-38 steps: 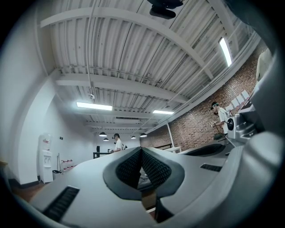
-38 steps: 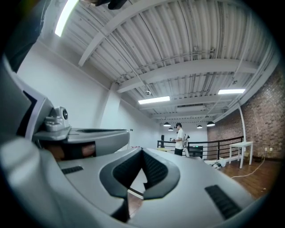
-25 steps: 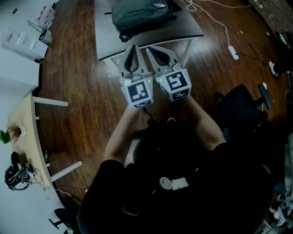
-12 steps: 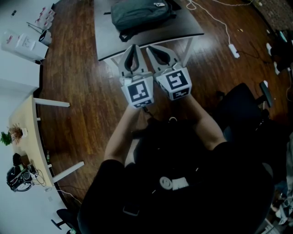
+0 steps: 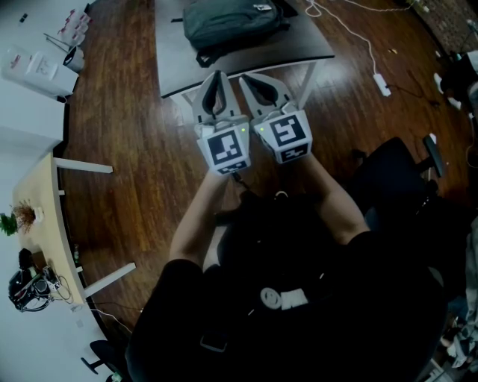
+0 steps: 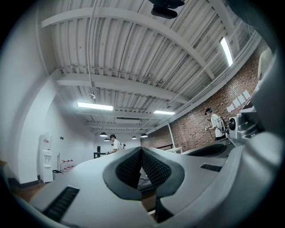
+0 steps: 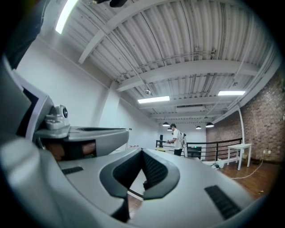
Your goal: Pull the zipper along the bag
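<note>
A dark grey-green backpack [image 5: 228, 22] lies on a grey table [image 5: 173, 71] at the top of the head view; I cannot make out its zipper from here. Both grippers are held side by side close to the person's body, short of the table's near edge and apart from the bag. My left gripper [image 5: 217, 75] is shut, fingertips meeting, nothing between them. Beside it my right gripper [image 5: 243, 77] is shut and empty too. Both gripper views look up at the ceiling, and there the left gripper [image 6: 141, 149] and the right gripper [image 7: 142, 152] show closed tips.
On the wooden floor to the right lie a white cable and a power strip [image 5: 381, 85]. A black chair [image 5: 396, 179] stands at the person's right. A light wooden desk [image 5: 41, 216] is at the left. Far off, people stand [image 7: 177, 139] by a railing.
</note>
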Demonstrator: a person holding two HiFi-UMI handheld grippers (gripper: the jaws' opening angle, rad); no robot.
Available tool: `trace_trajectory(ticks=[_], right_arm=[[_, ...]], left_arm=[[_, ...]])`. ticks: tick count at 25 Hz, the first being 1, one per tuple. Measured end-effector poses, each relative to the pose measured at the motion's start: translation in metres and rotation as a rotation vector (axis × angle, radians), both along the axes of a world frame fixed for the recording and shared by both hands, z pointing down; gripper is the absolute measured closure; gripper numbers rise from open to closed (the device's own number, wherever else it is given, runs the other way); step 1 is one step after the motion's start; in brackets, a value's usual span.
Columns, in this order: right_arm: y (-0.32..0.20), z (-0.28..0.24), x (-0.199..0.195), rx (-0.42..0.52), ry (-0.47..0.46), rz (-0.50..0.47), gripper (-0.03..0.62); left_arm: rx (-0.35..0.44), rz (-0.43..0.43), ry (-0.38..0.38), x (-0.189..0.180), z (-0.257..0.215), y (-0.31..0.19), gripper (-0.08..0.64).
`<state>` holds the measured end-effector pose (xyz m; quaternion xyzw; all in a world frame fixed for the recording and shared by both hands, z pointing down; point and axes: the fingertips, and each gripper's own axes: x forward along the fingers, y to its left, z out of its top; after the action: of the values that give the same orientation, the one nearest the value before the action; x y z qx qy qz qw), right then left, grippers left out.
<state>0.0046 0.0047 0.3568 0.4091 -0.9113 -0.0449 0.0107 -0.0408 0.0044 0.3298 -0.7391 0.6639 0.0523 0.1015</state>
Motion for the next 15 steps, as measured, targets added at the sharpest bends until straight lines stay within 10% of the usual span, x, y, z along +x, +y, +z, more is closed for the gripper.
trace_trajectory(ticks=[15], right_arm=[[-0.0056, 0.0058, -0.0050, -0.014, 0.000, -0.003, 0.583]], left_arm=[[-0.016, 0.008, 0.008, -0.0038, 0.0050, -0.0054, 0.554]])
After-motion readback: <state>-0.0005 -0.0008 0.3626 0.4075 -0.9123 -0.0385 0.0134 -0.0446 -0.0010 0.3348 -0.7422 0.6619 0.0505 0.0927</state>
